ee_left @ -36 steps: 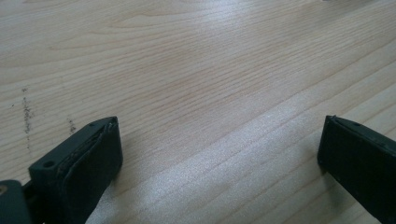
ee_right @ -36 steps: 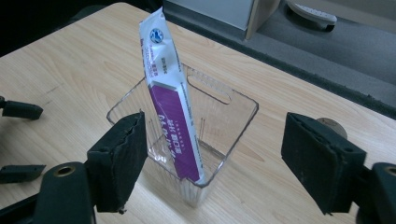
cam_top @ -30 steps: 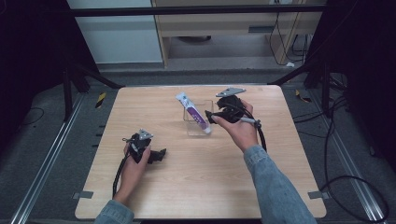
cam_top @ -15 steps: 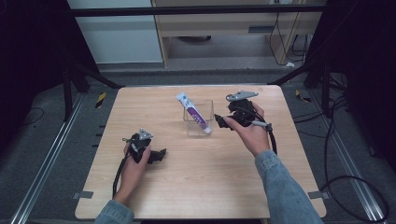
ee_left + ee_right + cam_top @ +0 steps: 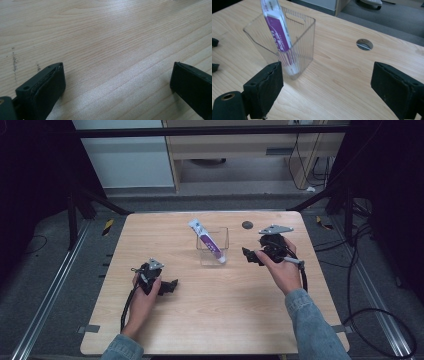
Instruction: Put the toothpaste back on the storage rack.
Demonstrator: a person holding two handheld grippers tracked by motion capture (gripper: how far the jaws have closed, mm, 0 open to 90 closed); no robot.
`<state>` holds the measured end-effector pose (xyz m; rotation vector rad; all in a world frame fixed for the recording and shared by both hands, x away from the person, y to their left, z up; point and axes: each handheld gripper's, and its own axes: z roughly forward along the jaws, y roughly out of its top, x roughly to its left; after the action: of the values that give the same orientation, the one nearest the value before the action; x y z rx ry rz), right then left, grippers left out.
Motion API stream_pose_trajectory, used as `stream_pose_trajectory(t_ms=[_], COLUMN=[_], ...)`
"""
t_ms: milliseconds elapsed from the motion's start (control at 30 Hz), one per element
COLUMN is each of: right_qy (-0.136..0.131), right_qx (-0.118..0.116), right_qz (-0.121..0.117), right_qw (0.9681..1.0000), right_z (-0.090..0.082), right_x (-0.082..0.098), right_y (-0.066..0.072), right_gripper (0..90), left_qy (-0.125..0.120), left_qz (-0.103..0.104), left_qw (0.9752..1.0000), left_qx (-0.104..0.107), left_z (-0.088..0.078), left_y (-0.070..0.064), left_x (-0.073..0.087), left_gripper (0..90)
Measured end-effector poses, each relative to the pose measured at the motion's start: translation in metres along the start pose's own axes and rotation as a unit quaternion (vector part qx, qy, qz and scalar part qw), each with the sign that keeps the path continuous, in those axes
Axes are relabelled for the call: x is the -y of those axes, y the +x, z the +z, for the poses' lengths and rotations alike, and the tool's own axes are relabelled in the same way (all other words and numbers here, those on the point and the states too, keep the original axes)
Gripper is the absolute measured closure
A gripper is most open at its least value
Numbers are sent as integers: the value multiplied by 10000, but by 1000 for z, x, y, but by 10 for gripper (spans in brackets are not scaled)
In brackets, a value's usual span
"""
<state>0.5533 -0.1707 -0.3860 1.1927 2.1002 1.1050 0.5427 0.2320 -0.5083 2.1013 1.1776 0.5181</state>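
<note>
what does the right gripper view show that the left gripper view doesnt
Right gripper view: the clear container with the purple-and-white tube leaning inside it, a round hole in the table, and grey floor beyond the far edge.

Left gripper view: faint dark specks on the wood.

Both: the light wooden table and each tool's own two black jaws standing wide apart with nothing between them, right tool and left tool.

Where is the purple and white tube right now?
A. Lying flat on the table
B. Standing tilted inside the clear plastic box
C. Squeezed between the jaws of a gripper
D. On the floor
B: the tube leans inside the clear box, its top sticking out above the rim.
</note>
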Motion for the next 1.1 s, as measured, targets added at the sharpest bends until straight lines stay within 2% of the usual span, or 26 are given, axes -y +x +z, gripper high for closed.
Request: stream_pose_trajectory(t_ms=[200, 533, 933, 1100], right_qy=[41, 139, 282, 401], right_qx=[64, 225, 458, 519], right_qz=[105, -52, 3, -82], right_qw=[9999, 9996, 9986, 9978], right_z=[-4, -7, -6, -6], right_x=[15, 32, 56, 64], right_y=[-10, -17, -30, -36], right_gripper=[108, 137, 127, 113], left_qy=[9, 10, 9, 10], left_qz=[-5, -5, -5, -3], left_qw=[10000, 10000, 10000, 10000], left_qx=[1, 1, 1, 0], left_z=[0, 0, 0, 0], left_y=[0, 0, 0, 0], left_x=[0, 0, 0, 0], left_gripper=[0, 0, 0, 0])
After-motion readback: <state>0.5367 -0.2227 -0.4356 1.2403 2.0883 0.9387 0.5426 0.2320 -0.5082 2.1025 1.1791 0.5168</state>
